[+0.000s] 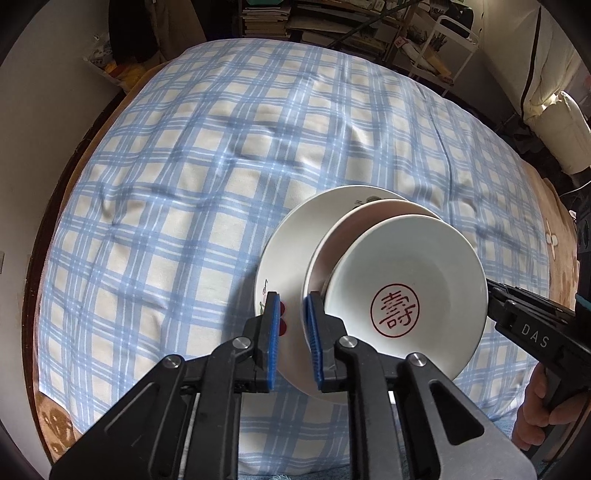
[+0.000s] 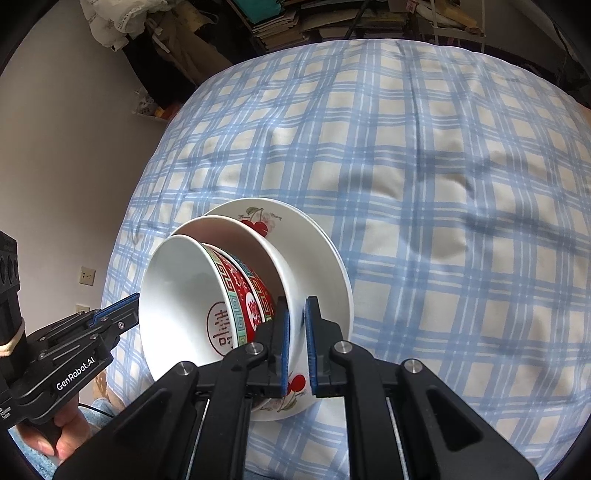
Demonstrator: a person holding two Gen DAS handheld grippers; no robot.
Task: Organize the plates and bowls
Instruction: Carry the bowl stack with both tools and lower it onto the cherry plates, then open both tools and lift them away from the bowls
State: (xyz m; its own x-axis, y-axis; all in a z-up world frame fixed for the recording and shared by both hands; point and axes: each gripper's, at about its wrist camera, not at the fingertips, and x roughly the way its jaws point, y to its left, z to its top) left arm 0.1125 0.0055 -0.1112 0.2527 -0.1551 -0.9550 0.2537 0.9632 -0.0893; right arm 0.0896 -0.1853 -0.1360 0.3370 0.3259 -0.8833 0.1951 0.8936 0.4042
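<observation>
A stack of dishes is held above the blue plaid cloth [image 1: 207,155]. At the bottom is a large white cherry plate [image 1: 291,236], which also shows in the right wrist view [image 2: 317,254]. A plain white plate [image 1: 332,240] lies on it, and a white bowl with a red seal inside [image 1: 406,291] sits on top. In the right wrist view the bowl [image 2: 177,295] shows red patterned sides. My left gripper [image 1: 291,332] is shut on the cherry plate's rim. My right gripper [image 2: 297,339] is shut on the opposite rim.
The plaid cloth [image 2: 443,184] covers a soft, wrinkled surface with a brown blanket edge [image 1: 554,236] at the right. Bookshelves [image 1: 280,18] and clutter stand behind. A grey wall [image 2: 55,147] is at the left.
</observation>
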